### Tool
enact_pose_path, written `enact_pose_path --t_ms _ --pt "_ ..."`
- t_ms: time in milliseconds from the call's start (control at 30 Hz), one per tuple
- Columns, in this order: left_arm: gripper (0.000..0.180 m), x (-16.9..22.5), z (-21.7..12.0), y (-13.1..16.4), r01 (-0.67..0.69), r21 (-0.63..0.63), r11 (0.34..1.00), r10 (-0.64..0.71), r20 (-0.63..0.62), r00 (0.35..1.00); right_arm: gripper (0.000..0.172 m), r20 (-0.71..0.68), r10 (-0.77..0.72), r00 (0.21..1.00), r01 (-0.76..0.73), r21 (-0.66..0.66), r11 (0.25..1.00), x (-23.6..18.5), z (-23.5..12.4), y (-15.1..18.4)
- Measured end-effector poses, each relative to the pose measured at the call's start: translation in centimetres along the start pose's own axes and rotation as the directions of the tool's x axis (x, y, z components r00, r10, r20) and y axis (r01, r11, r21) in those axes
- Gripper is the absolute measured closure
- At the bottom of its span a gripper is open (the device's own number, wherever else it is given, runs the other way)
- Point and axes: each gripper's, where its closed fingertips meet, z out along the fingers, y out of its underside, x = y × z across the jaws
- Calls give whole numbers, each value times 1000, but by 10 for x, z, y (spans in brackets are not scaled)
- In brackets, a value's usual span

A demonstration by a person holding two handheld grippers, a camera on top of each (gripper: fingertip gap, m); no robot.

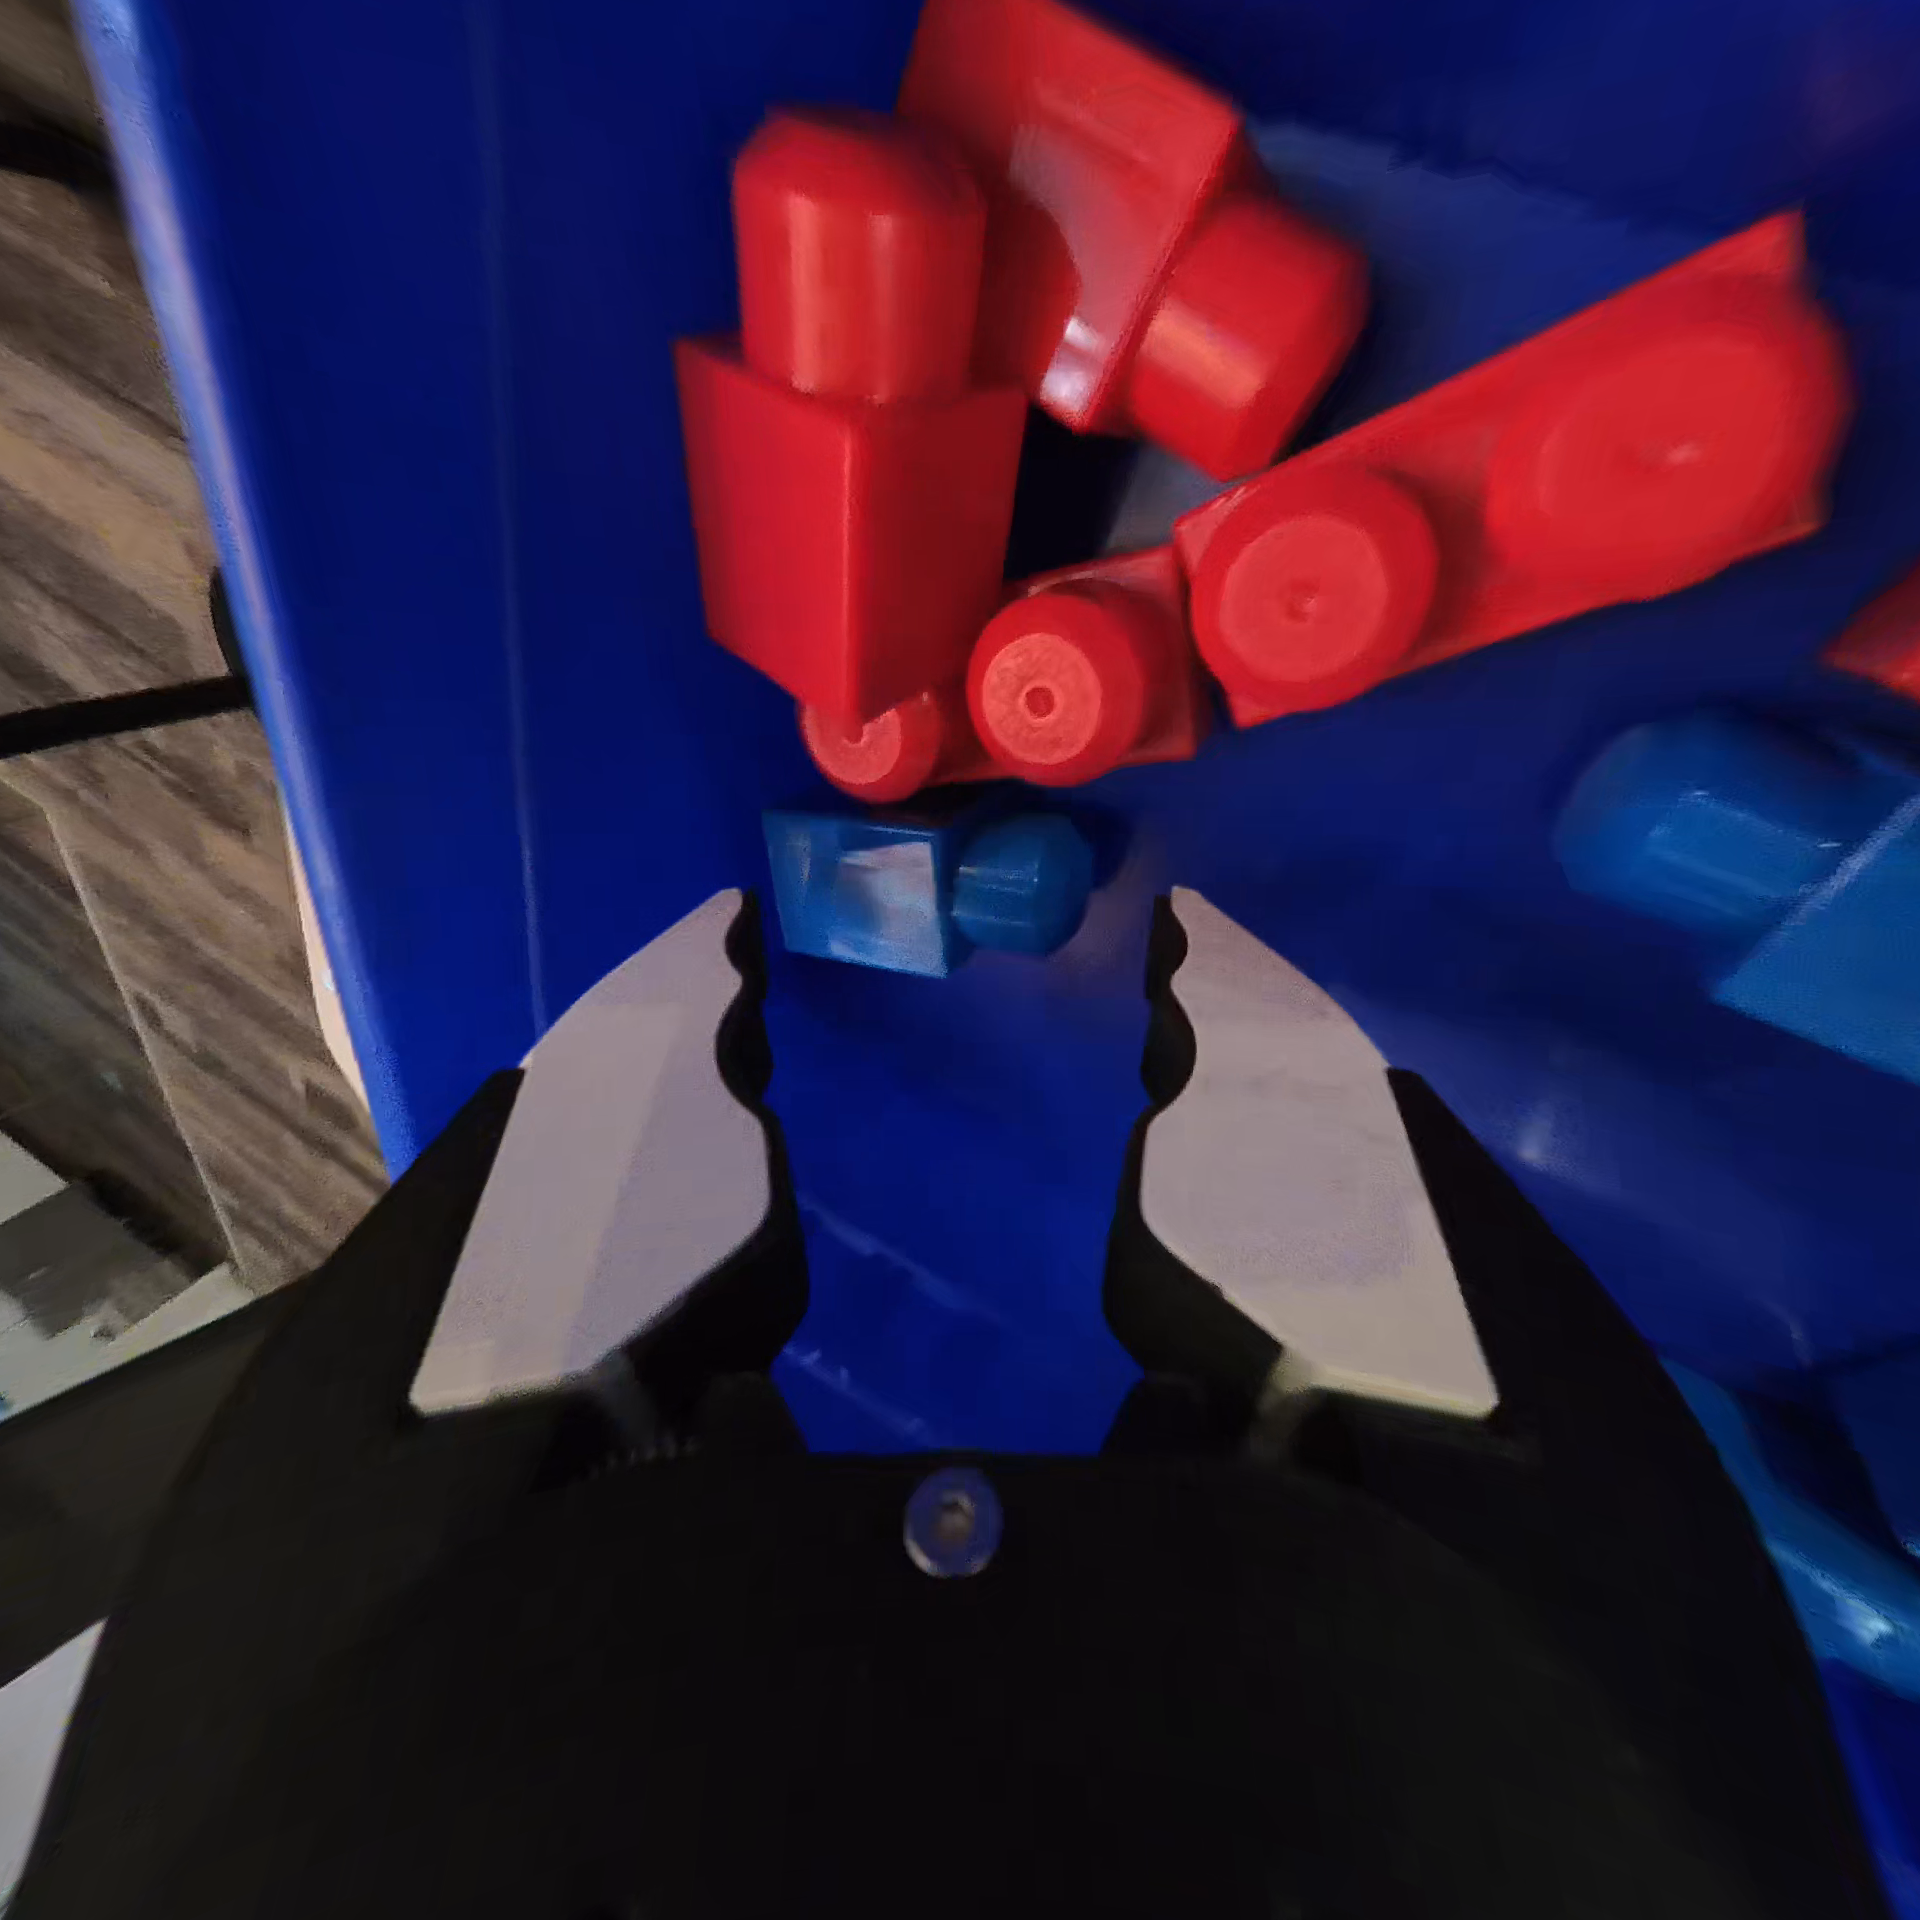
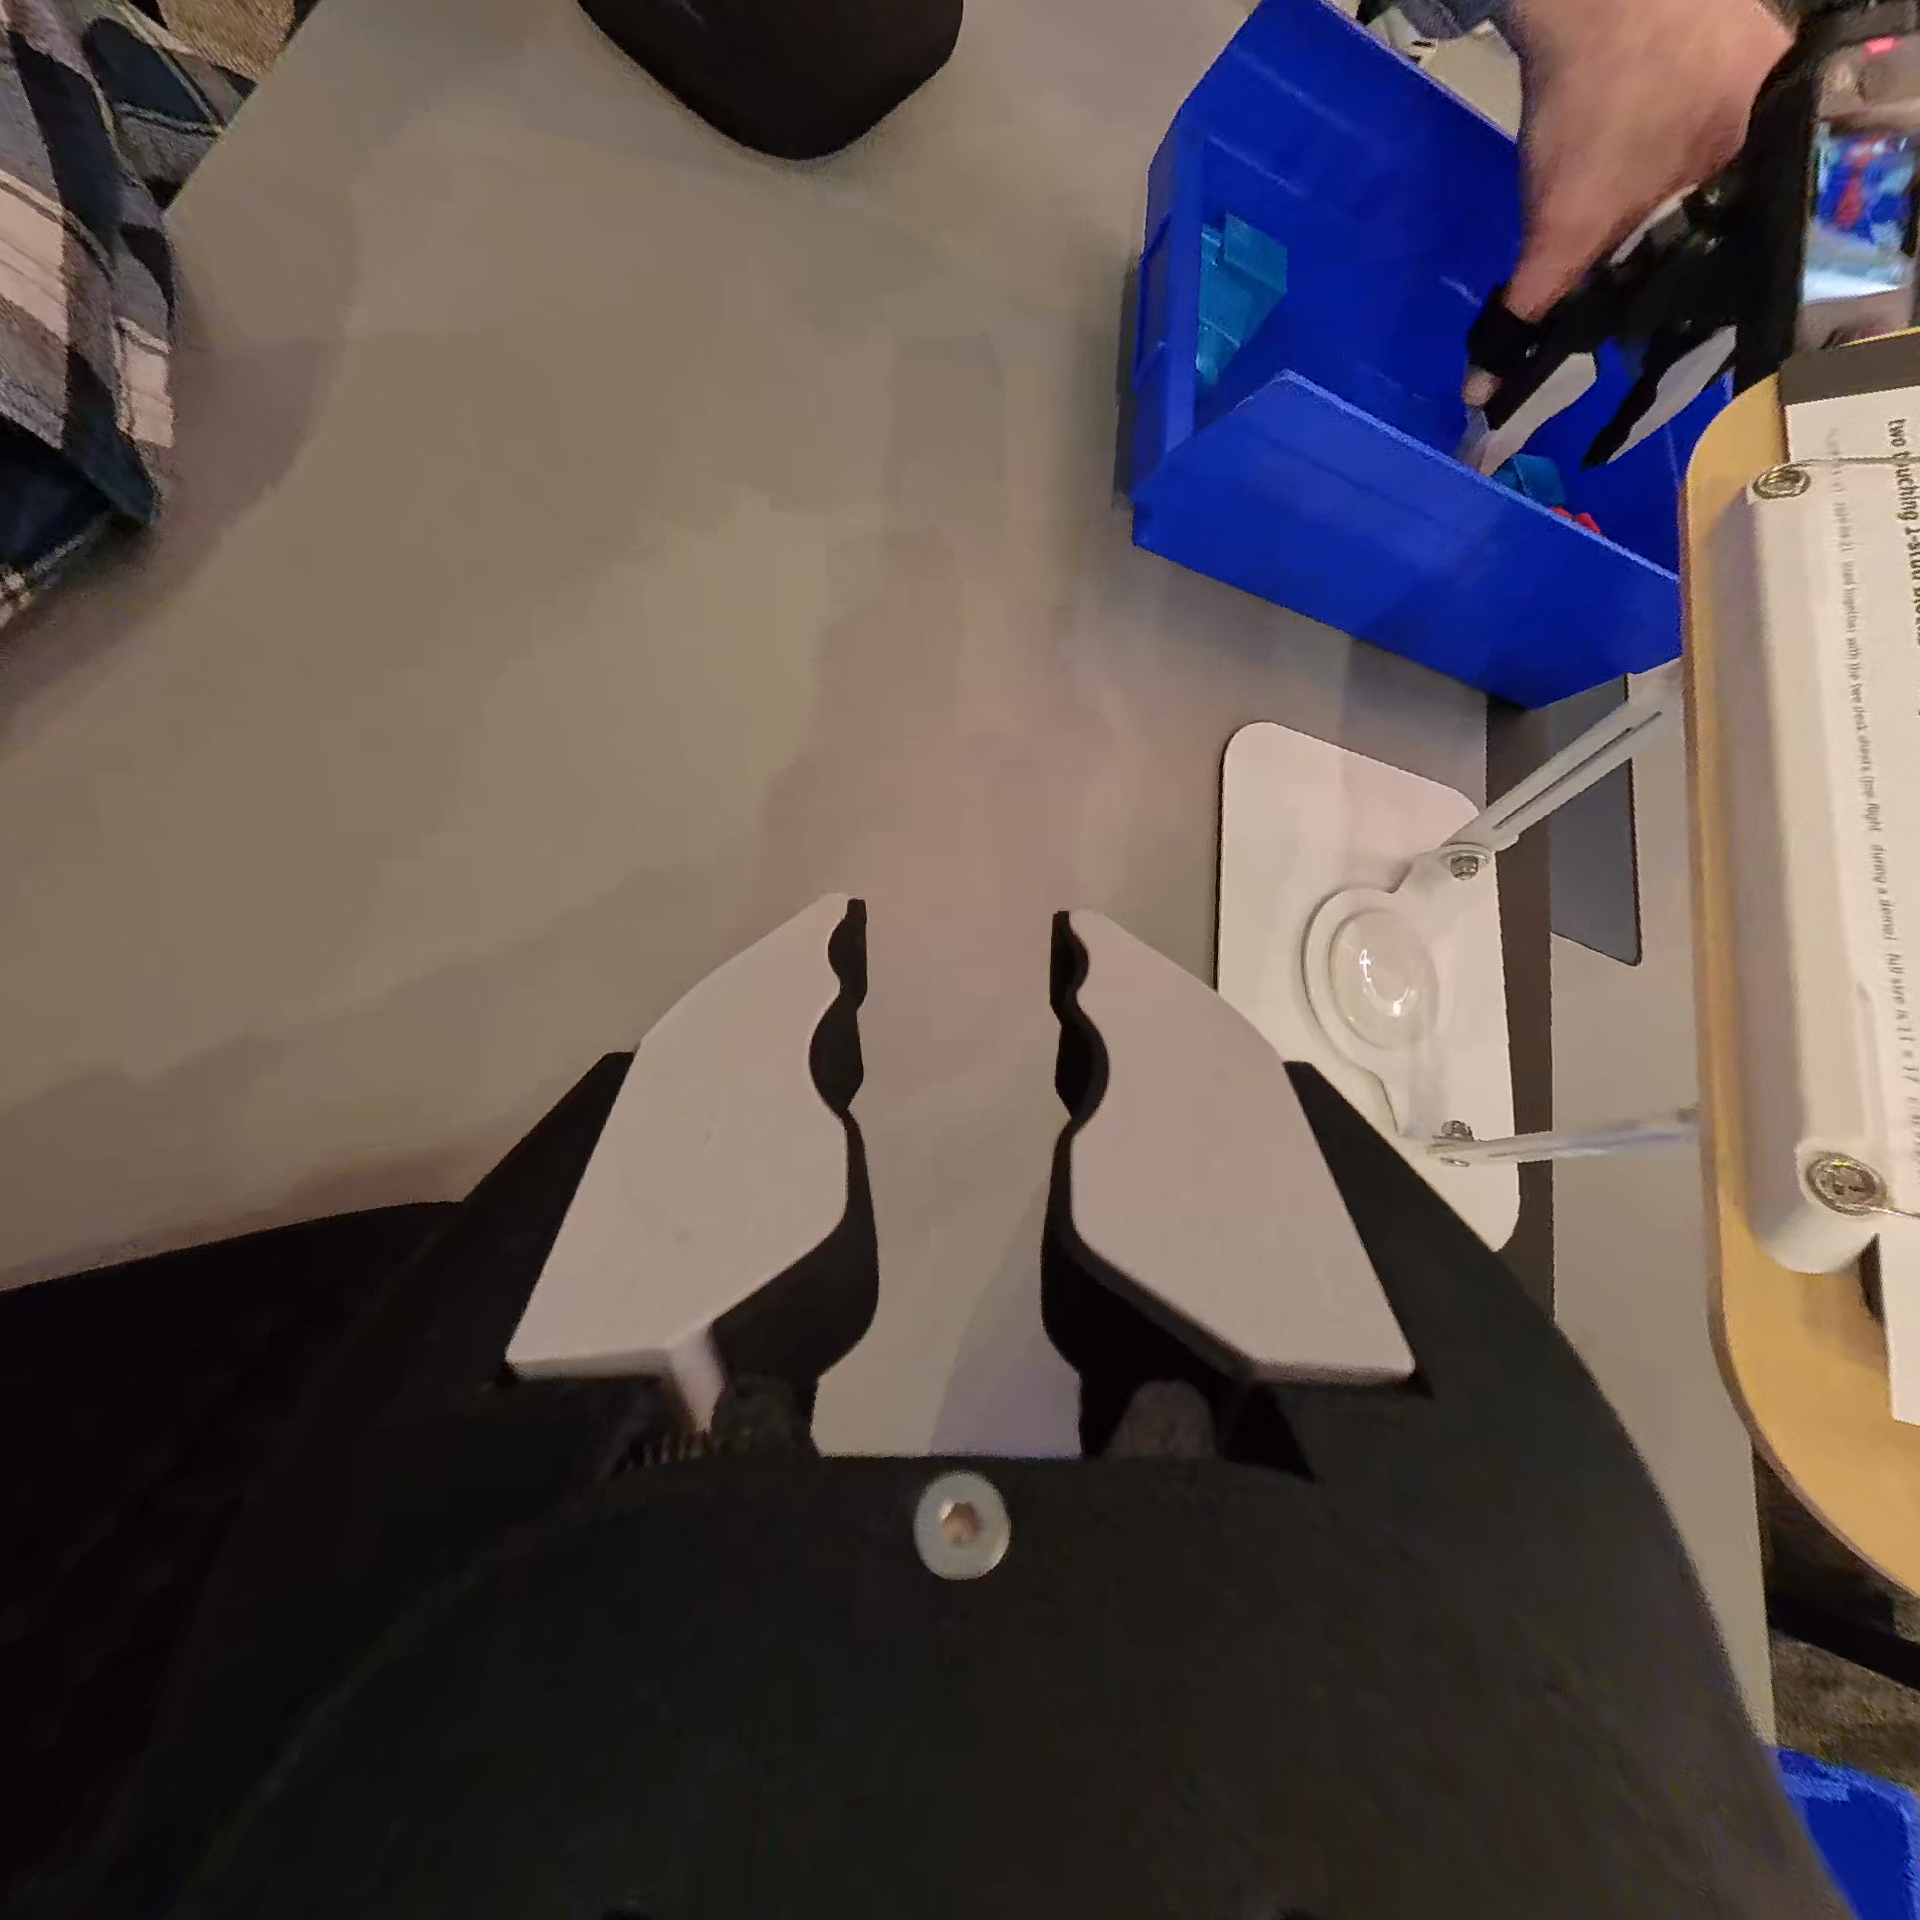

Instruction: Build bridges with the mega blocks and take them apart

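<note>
My left gripper (image 1: 958, 914) is open inside a blue bin (image 1: 468, 520), with nothing between its pads. A small blue one-stud block (image 1: 914, 894) lies on its side just beyond the fingertips, apart from both pads. Several red blocks (image 1: 862, 499) are piled behind it, and a larger blue block (image 1: 1766, 894) lies at the right. My right gripper (image 2: 956, 914) is open and empty above the grey table (image 2: 623, 571). In the right wrist view the blue bin (image 2: 1382, 540) stands at the far right, with the left gripper (image 2: 1621, 395) reaching into it in a person's hand (image 2: 1621, 156).
A white plate with a clear dome on a stand (image 2: 1371, 977) lies right of my right gripper. A wooden board with a clipped paper sheet (image 2: 1818, 831) fills the right edge. A dark object (image 2: 779, 62) sits at the far table edge. Plaid cloth (image 2: 73, 260) lies far left. Left tips to right tips: about 50 centimeters. Measured from the fingertips, the larger blue block (image 1: 1766, 894) is 7 centimeters or so from the left gripper and 40 centimeters from the right.
</note>
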Motion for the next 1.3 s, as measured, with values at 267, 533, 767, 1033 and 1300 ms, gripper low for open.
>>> enact_pose_path --t_ms 267,533,767,1033,1300 --pt "114 -4 22 5 -58 -137 989 51 -55 997 141 5 -6 1000 6 20 1000 1 4 4" --pt "115 10 14 11 -46 -156 987 34 -79 996 142 5 -9 1000 9 -3 1000 -1 3 8" --pt "115 46 -71 6 210 92 973 -193 -162 968 132 -102 -12 995 14 18 1000 5 -8 -7" --pt "116 214 -250 -88 705 471 530 -62 -808 586 114 -460 -243 854 242 -62 968 28 31 -74" --pt "116 318 -271 -137 889 287 357 57 -956 286 120 -422 -408 810 350 -211 913 -1 83 -84"
